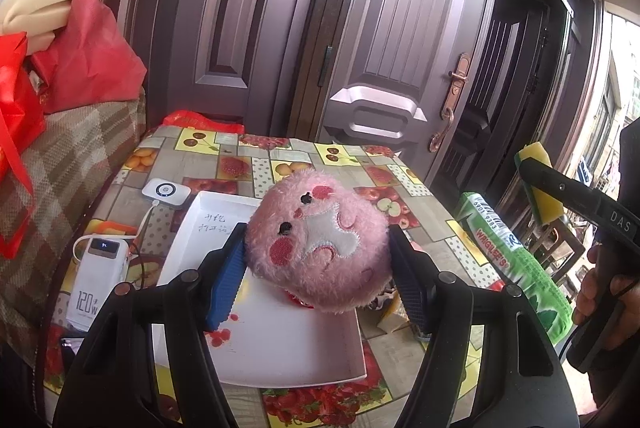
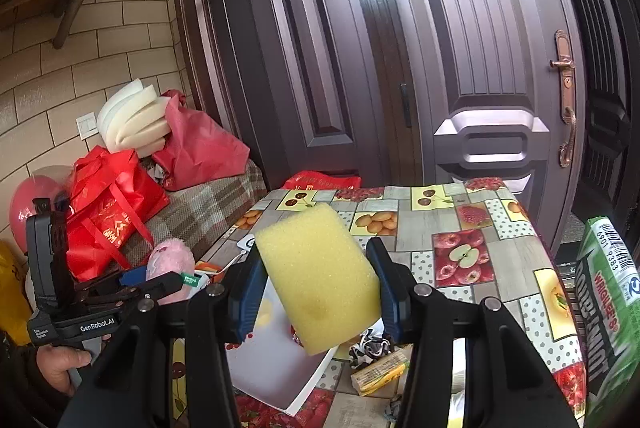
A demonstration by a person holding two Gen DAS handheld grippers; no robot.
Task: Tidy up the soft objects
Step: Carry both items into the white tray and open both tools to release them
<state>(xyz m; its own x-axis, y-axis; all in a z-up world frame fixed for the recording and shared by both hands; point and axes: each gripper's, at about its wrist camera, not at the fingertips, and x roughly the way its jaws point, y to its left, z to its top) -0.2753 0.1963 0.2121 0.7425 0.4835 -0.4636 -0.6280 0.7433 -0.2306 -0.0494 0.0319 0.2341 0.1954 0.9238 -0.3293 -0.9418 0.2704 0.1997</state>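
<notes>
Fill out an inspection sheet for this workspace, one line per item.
Surface: table under a fruit-print cloth.
Job's things: pink plush over the white tray; yellow sponge in the air.
Clutter: green pack, power bank, small yellow packet.
Grippers: left gripper jaws clamp the plush; right gripper jaws clamp the sponge.
Cables: white lead from power bank to white puck.
Surroundings: dark door, red bags, tiled wall.
</notes>
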